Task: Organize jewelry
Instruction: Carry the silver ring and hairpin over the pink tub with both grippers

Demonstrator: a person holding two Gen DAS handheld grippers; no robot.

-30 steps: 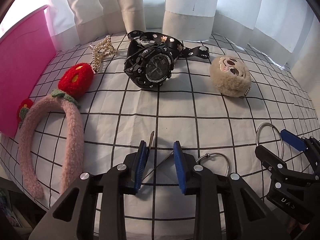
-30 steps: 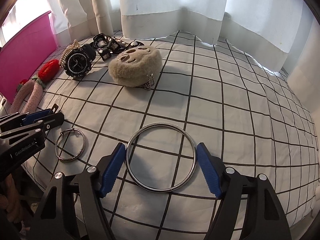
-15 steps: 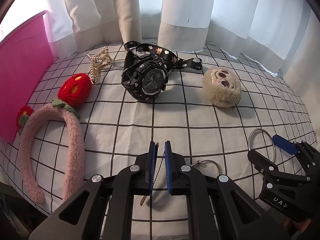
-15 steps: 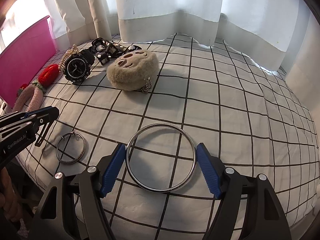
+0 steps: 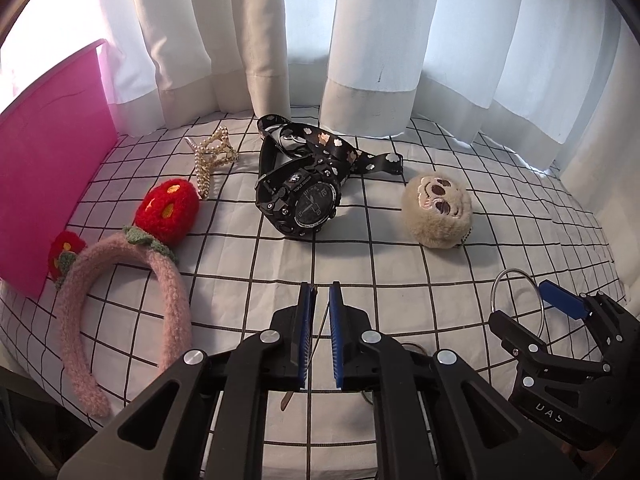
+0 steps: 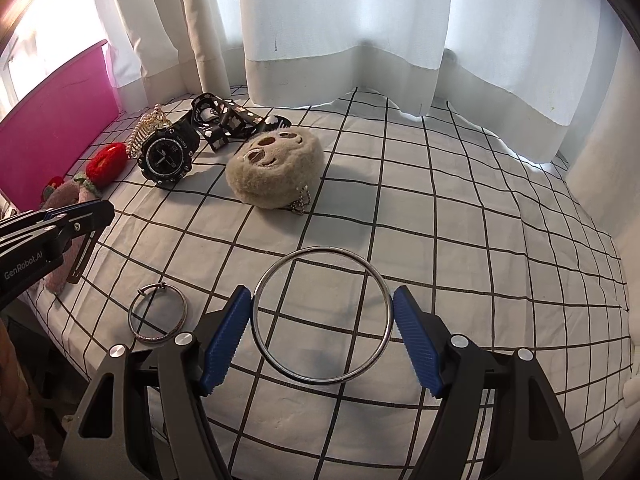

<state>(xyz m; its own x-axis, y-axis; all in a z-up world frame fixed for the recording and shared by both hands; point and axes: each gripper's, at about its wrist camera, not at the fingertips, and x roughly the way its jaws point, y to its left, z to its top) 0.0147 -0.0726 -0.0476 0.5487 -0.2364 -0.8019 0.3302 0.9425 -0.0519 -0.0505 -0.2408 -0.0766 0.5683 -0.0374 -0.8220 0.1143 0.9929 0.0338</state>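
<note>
- The left gripper (image 5: 319,332) has its blue pads nearly pressed together on a thin metal hair clip (image 5: 316,340), a flat sliver caught edge-on between them
- In the right wrist view that clip (image 6: 82,258) hangs out of the left tongs with its long axis sloping down and to the left, free end low, just above the checked sheet (image 6: 460,240)
- The right gripper (image 6: 322,330) stands spread wide, with the large silver bangle (image 6: 322,316) lying between its pads; the left pad looks to touch the rim, but I cannot tell whether the right pad does
- The bangle has no long axis to speak of: it is a plain ring, near flat and tipped a little, its open face turned up and its far rim towards the curtain (image 6: 340,32)
- The relation that matters, as I judge it: the pink box (image 5: 48,152) lies far to the left, much nearer the left hand than the right, so the clip has the short way and the bangle must cross
- The small ring (image 6: 157,314) lies flat on the sheet just left of the right tongs, between the two grippers, held by neither
- Well ahead, near the curtain, lie the black watch (image 5: 300,200), the plush pouch (image 6: 276,172) and the pink headband (image 5: 120,292)
</note>
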